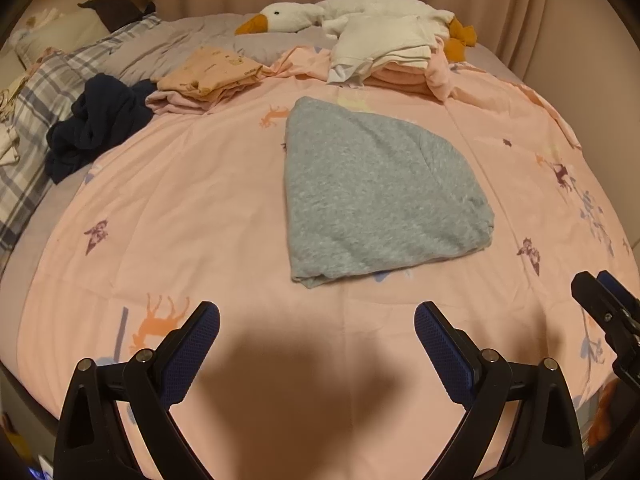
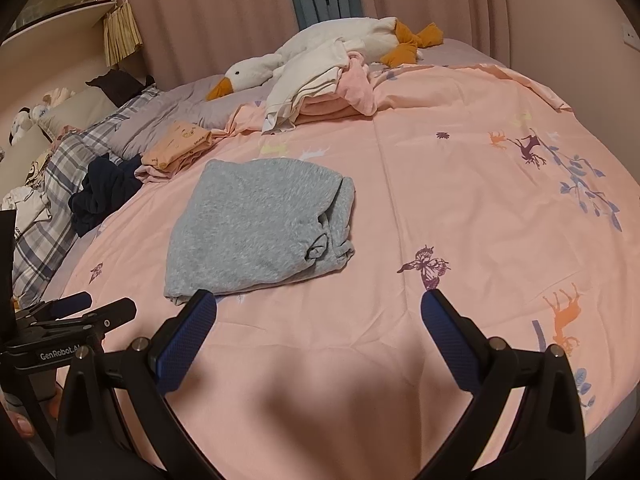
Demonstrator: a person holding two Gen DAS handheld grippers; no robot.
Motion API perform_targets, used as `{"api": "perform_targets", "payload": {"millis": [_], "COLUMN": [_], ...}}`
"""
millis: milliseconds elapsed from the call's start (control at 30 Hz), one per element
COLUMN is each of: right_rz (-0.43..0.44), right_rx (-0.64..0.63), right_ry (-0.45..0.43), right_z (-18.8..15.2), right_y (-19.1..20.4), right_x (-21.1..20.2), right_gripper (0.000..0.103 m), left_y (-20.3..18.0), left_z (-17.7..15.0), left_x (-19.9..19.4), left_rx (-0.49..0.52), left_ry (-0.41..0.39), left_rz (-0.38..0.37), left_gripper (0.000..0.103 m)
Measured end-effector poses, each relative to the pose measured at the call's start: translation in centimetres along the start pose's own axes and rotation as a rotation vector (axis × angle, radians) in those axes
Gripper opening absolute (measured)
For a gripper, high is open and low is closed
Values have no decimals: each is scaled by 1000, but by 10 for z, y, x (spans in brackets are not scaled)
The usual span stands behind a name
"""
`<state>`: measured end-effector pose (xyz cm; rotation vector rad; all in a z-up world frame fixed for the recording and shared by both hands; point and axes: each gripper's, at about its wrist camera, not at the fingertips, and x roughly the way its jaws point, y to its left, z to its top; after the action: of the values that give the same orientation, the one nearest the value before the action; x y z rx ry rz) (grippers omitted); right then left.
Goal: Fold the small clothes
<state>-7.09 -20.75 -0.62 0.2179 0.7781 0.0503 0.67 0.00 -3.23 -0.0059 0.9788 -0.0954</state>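
Both grippers, left gripper [image 1: 317, 314] and right gripper [image 2: 319, 303], hover wide, holding nothing, above pink sheet [image 1: 200, 208]; folded grey garment [image 1: 380, 192] lies beyond.

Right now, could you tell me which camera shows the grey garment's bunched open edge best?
The right wrist view: the folded grey garment turns its gathered, layered edge toward that camera. The left wrist view shows mostly its smooth top, with that edge only thinly visible along the right side.
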Motion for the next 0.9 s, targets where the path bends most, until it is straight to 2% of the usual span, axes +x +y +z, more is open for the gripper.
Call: {"api": "perform_targets", "payload": {"millis": [900], "right_rz": [5], "right_rx": [-8], "right_ry": [9], "right_z": [-5], "right_y": [8], "right_x": [3], "right_gripper": [103], "left_y": [1], "left_z": [2], "left_x": [4], "left_rx": [19], "left_ry": [-10], "left_rz": [35], "left_gripper": [97]}}
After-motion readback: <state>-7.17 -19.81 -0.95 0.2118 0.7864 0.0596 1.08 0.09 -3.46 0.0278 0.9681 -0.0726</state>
